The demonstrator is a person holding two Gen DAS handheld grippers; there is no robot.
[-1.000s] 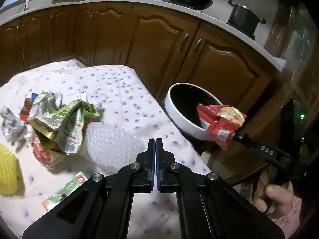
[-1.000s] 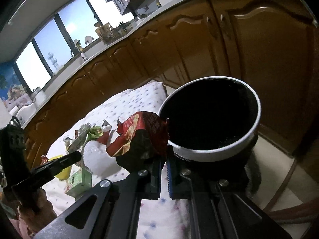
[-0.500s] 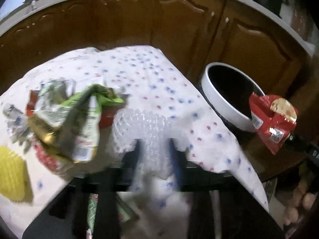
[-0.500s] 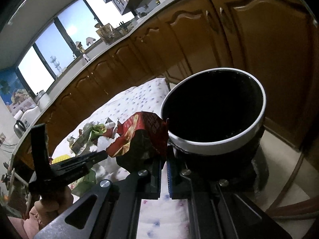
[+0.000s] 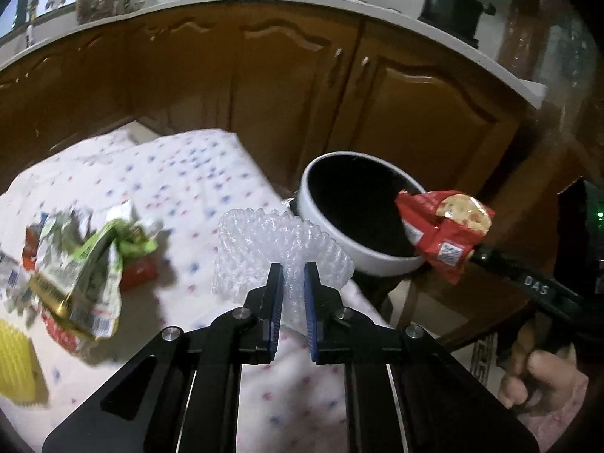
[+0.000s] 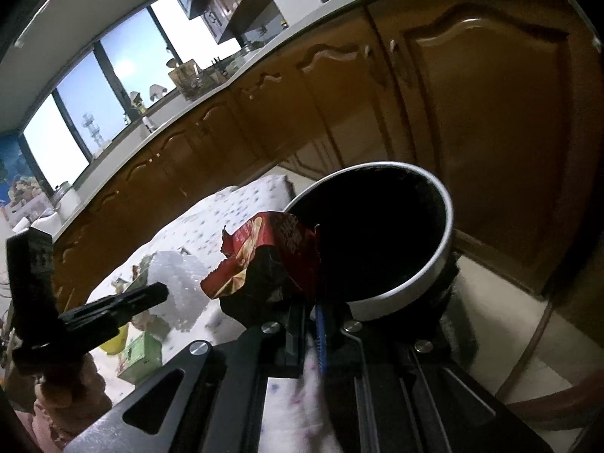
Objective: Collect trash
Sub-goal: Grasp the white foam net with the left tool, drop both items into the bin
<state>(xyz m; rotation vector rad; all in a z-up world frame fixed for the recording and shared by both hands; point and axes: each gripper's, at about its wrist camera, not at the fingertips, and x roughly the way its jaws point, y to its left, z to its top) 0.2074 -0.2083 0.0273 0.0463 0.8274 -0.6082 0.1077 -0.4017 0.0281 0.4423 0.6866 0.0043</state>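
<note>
My left gripper (image 5: 293,272) is shut on a crumpled sheet of clear bubble wrap (image 5: 277,241), held just above the spotted tablecloth (image 5: 158,173). My right gripper (image 6: 307,307) is shut on a red snack wrapper (image 6: 271,256), held at the rim of a white bin with a black inside (image 6: 443,226). The wrapper (image 5: 441,232) and bin (image 5: 328,222) also show in the left wrist view. The bubble wrap (image 6: 177,283) shows in the right wrist view, beside the left gripper.
A pile of green and red wrappers (image 5: 83,264) and a yellow object (image 5: 15,362) lie on the cloth at the left. A green carton (image 6: 141,355) lies near the table's front. Brown cabinets (image 5: 396,113) stand behind the table and bin.
My left gripper opened, moved forward onto the bubble wrap and closed on it, lifting it toward the bin. My right gripper has kept the red wrapper at the bin's rim.
</note>
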